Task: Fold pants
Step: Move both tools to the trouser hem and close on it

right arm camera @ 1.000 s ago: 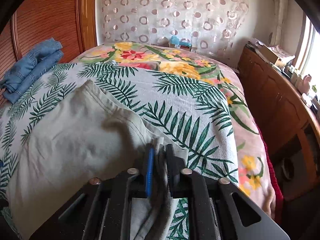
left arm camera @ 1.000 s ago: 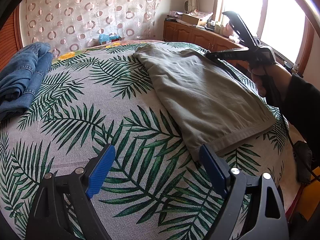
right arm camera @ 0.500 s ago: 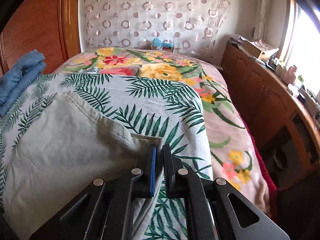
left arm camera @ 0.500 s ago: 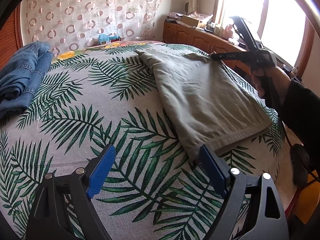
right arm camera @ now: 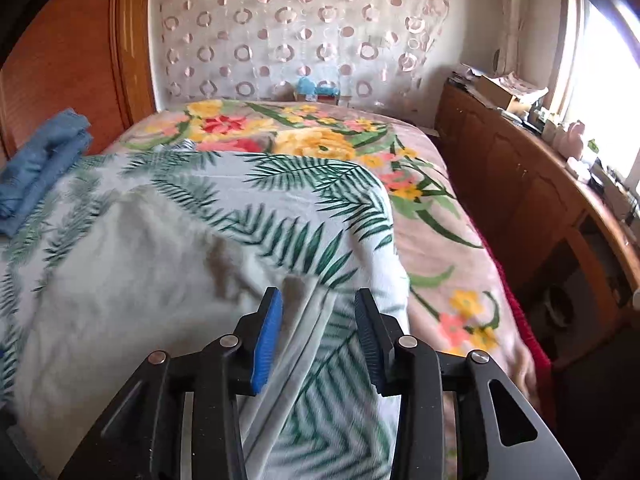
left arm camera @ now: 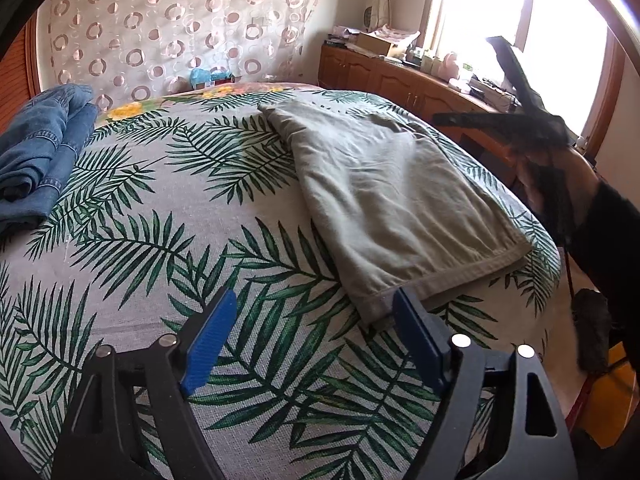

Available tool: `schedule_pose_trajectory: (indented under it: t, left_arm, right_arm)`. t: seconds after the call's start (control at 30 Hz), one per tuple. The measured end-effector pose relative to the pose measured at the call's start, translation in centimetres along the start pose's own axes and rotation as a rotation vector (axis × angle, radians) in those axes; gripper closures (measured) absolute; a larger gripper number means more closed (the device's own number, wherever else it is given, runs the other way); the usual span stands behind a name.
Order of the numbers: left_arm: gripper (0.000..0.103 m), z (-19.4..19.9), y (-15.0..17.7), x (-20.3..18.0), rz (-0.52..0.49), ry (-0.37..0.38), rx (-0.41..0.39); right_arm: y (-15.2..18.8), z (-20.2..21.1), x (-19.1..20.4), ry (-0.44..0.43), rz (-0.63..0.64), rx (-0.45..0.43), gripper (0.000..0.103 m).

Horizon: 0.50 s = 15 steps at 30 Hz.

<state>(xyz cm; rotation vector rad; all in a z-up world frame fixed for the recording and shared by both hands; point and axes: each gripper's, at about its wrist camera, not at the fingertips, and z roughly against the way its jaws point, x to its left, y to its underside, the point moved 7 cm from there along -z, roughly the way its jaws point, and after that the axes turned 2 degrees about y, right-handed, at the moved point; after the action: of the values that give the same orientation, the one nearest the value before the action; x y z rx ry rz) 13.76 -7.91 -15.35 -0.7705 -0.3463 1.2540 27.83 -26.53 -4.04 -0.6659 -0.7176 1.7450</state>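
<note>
Grey-green pants (left arm camera: 384,196) lie folded flat on the palm-leaf bedspread (left arm camera: 168,216), on the right side of the bed. My left gripper (left arm camera: 316,340) is open and empty, with its right finger next to the near hem corner. My right gripper (right arm camera: 318,328) is open, just above the pants' far edge (right arm camera: 132,280), with a loose strip of fabric between its fingers. In the left wrist view the right gripper (left arm camera: 520,120) shows blurred beyond the pants' right side.
Folded blue jeans (left arm camera: 36,148) lie at the bed's left side near the wooden headboard (right arm camera: 72,64). A floral blanket (right arm camera: 320,140) covers the far end of the bed. A wooden cabinet (right arm camera: 532,200) with clutter runs under the window on the right.
My right gripper has opened and let go of the pants' edge, which now lies flat. My left gripper has stayed open and barely moved.
</note>
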Motion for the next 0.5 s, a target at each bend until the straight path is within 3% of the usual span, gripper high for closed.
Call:
schedule_pose_trajectory:
  t: [0.27,0.5]
  left_arm:
    - [0.036,0.1,-0.2,-0.8,-0.014,0.024,0.003]
    - [0.037,0.0,-0.5,-1.7,-0.033,0.023,0.012]
  right_arm:
    - [7.4,7.6,3.6,-0.105,0.011,0.002,0.064]
    - [10.3,10.7,3.9,-0.128,-0.027,0.003,0.064]
